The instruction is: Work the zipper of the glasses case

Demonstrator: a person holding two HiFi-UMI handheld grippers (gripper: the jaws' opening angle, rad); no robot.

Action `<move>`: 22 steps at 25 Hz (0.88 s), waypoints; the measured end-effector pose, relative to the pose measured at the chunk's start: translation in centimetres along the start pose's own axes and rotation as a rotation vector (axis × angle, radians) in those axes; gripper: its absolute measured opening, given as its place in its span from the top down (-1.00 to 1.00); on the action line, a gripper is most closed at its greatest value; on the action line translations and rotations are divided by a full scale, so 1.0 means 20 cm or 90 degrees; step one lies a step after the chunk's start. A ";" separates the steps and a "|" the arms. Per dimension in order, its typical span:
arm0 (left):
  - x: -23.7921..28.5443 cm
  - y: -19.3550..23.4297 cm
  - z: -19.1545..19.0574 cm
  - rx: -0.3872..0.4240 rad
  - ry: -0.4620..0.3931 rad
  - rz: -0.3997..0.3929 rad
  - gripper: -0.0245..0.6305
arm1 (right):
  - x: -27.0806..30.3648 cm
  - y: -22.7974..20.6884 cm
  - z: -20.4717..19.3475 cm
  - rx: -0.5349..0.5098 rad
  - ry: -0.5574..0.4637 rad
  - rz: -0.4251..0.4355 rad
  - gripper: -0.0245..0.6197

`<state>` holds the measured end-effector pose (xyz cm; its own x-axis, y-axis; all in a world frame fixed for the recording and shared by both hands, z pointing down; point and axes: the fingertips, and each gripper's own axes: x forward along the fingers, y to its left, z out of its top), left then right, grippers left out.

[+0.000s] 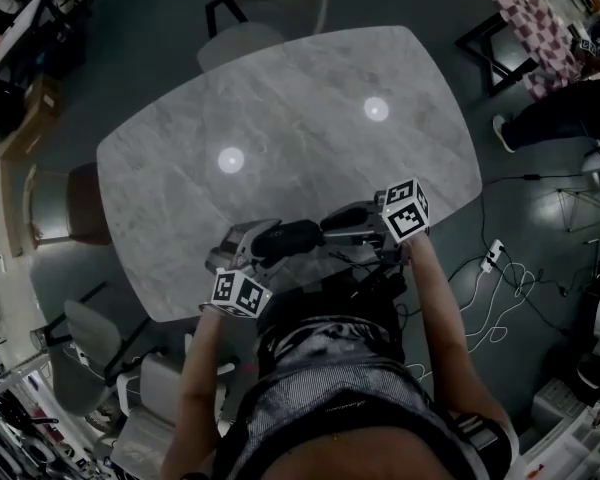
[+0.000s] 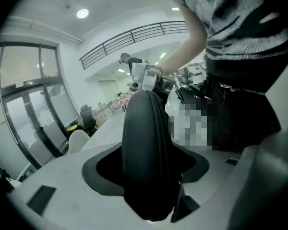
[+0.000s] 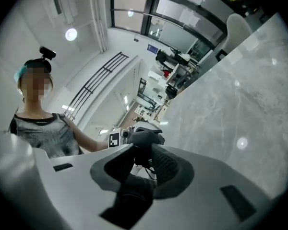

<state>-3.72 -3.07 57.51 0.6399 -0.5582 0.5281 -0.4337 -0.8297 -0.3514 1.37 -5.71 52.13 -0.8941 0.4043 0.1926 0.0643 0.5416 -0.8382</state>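
- Two grippers, one thing between them: the left gripper [image 1: 248,253] is clamped across the body of the black glasses case [image 2: 144,143], with its jaws pressing on the two broad shell faces.
- The case is off the table [image 1: 280,98]. It hangs in the air over the near edge, just in front of the person's torso.
- The right gripper [image 3: 141,169] has its jaws spread and pinches nothing. The case's far end sits just ahead of its tips. I can't tell whether it touches them.
- The zipper [image 2: 162,128] runs along the seam and is exposed on the side that faces the left gripper view. I can't make out the pull tab in any view.
- Handling, my read: it's light, with a semi-rigid shell. No dent shows under the clamp, so it should keep its shape. The matte skin probably gives the pads decent friction.
- It's not fragile, but a hard squeeze near the seam would likely bind the teeth.
- Where to hold: put the clamp on the flat faces, clear of the track. The right gripper should take the pull tab at its very tips. The tab is likely small and floppy.
- Pull along the track, not away from it. The case may pivot in the clamp where the zipper rounds the curved end.
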 end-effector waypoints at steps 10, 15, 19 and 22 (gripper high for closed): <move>0.03 0.00 -0.14 -0.046 0.104 -0.039 0.09 | 0.01 -0.08 -0.01 -0.046 0.040 -0.107 0.73; 0.07 0.00 -0.18 -0.063 0.120 -0.041 0.09 | 0.02 -0.15 0.00 -0.044 0.053 -0.160 0.74; 0.10 -0.03 -0.23 -0.075 0.137 -0.052 0.10 | 0.04 -0.22 -0.05 -0.038 0.071 -0.197 0.73; 0.13 -0.05 -0.25 -0.086 0.139 -0.063 0.10 | 0.07 -0.27 -0.08 -0.027 0.077 -0.212 0.73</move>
<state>-4.81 -3.63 63.16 0.5376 -0.4488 0.7138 -0.4668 -0.8634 -0.1913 0.58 -6.85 57.66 -0.8108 0.2830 0.5124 -0.2012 0.6873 -0.6980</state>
